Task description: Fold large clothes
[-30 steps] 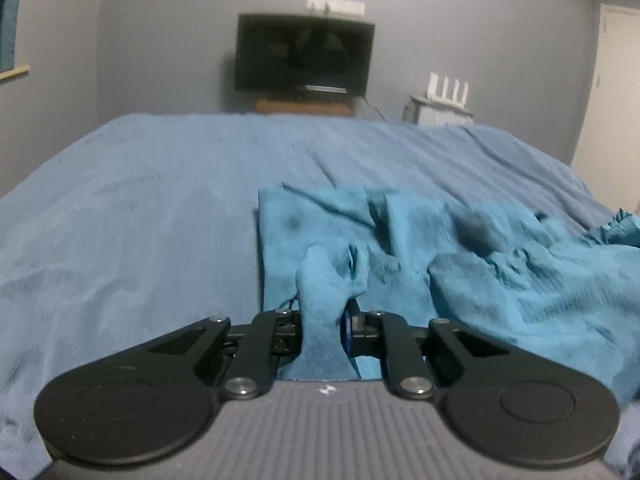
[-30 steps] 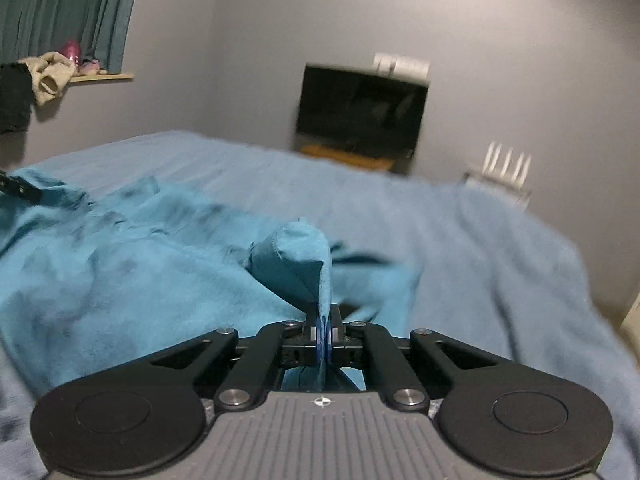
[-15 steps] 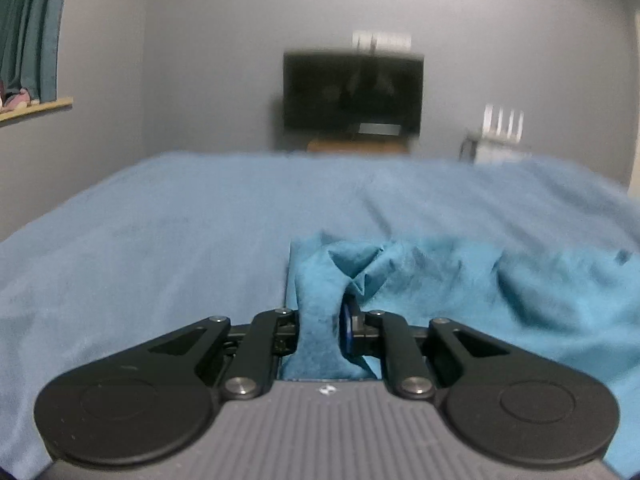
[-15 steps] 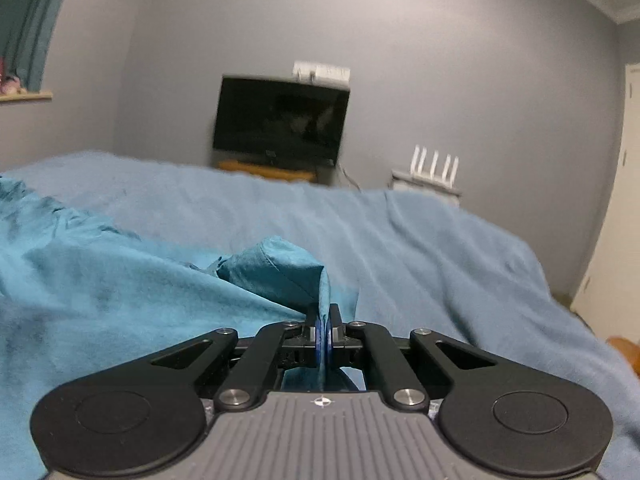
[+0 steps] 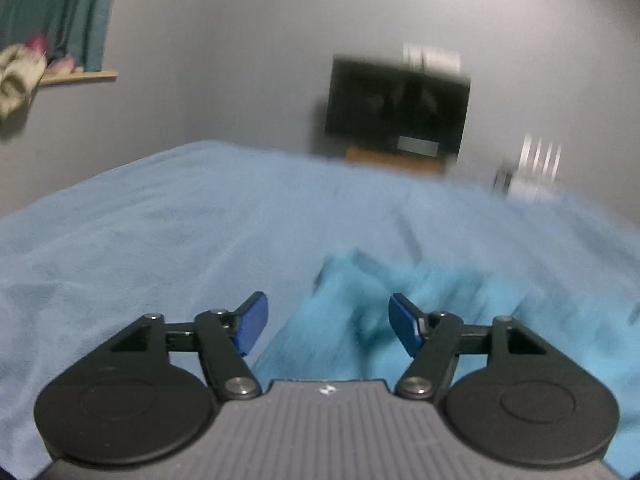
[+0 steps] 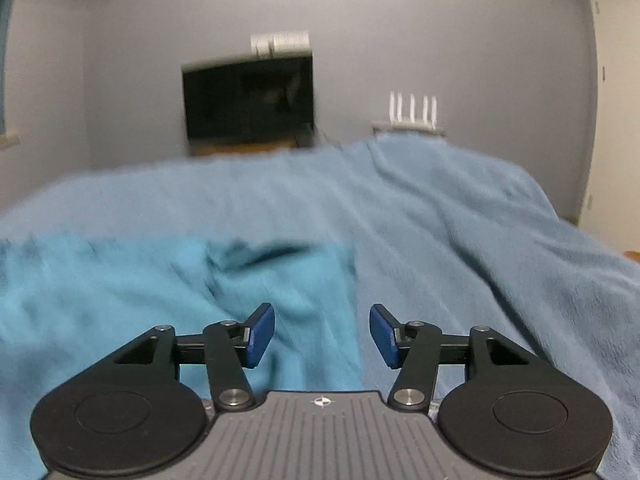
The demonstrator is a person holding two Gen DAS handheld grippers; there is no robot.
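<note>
Nearest to us in the left wrist view, the left gripper (image 5: pixel 327 322) has its jaws opening, the blue pads (image 5: pixel 251 323) standing apart with nothing pressed between them; the teal garment (image 5: pixel 384 312) lies just beyond and below the gap, its left edge running up between the two fingers, though we cannot tell through the blur whether any fold touches a pad. In the right wrist view the right gripper (image 6: pixel 322 334) shows the same — jaws opening, blue pads (image 6: pixel 260 334) spread, no cloth pinched — and the teal garment (image 6: pixel 160 292) spreads out to the left, its right edge passing under the gap between the fingers. The garment rests rumpled on the light blue bedspread (image 5: pixel 160 232), which covers the bed on every side of it and reaches away toward the far wall; in the right view the bedspread (image 6: pixel 480 240) slopes off to the right. Beyond the bed we see a dark television (image 5: pixel 398 104) on a wooden stand, and to its right a white router (image 6: pixel 412 116) with upright antennas. Farther left in the left view, a teal curtain (image 5: pixel 60 12) hangs above a wooden sill — a pale bundle of cloth (image 5: pixel 18 80) rests at its end. A pale door (image 6: pixel 618 100) stands at the right edge of the right view.
</note>
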